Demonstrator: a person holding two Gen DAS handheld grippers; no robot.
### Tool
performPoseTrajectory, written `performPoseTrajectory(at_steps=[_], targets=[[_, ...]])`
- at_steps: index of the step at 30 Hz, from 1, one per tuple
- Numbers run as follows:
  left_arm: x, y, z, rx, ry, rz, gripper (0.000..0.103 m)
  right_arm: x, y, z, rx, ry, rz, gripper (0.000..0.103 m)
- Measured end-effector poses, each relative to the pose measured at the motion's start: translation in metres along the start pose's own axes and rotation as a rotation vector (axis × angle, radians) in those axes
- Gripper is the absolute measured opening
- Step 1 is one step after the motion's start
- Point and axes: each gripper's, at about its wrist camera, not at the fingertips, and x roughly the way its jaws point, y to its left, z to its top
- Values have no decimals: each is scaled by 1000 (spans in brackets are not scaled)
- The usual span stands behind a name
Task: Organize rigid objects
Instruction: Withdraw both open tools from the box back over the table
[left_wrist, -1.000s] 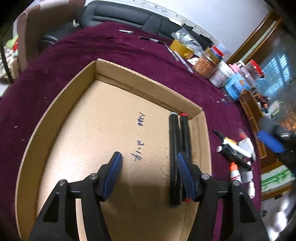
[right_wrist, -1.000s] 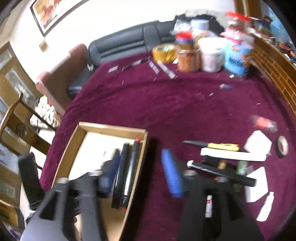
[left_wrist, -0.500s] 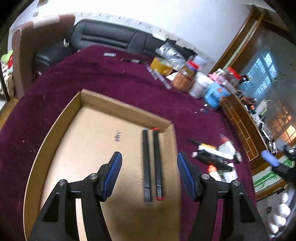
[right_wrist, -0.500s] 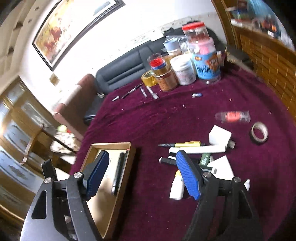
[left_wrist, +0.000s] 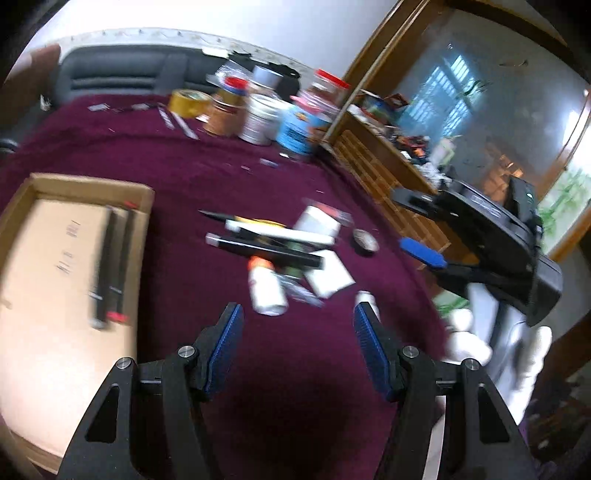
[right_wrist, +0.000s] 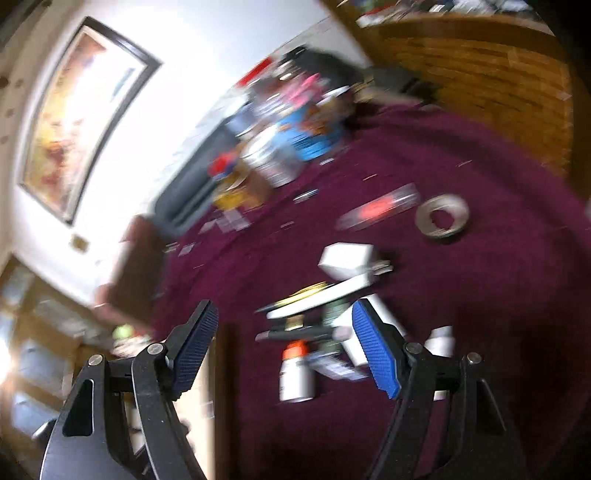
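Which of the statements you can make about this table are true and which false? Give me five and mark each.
1. Two dark markers lie side by side in the cardboard box. True.
2. The left tongs clamp a white bottle. False: nothing sits between their pads; the white bottle lies on the cloth ahead.
3. The tape roll is inside the box. False: it lies on the maroon tablecloth.
4. Jars and tubs stand at the table's far edge. True.
5. The right tongs hold a marker. False: they are open and empty.
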Motion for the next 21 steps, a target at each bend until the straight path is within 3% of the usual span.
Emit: performPoseTrajectory(at_steps=[2,8,13,15,17,21], targets=[[10,-20,-9,-32,-3,-51,56,-10,1,0,8,-68,-44,75],[16,-53,-10,5,-14,-54,56,-38,13,8,2,-194,-48,76],[5,-44,-10,19,-27,-14,57,-32,-6,18,12,-114,118,81],[6,-40,-11,21,-30,12,59,-23,-18,18,51,-39,272,81],[12,-37,-12,36,-26,63,59,-20,-31,16,107,-24,387,81],[20,-32,-20,43,-4,81,59,-20,-40,14,120,-33,419,81]])
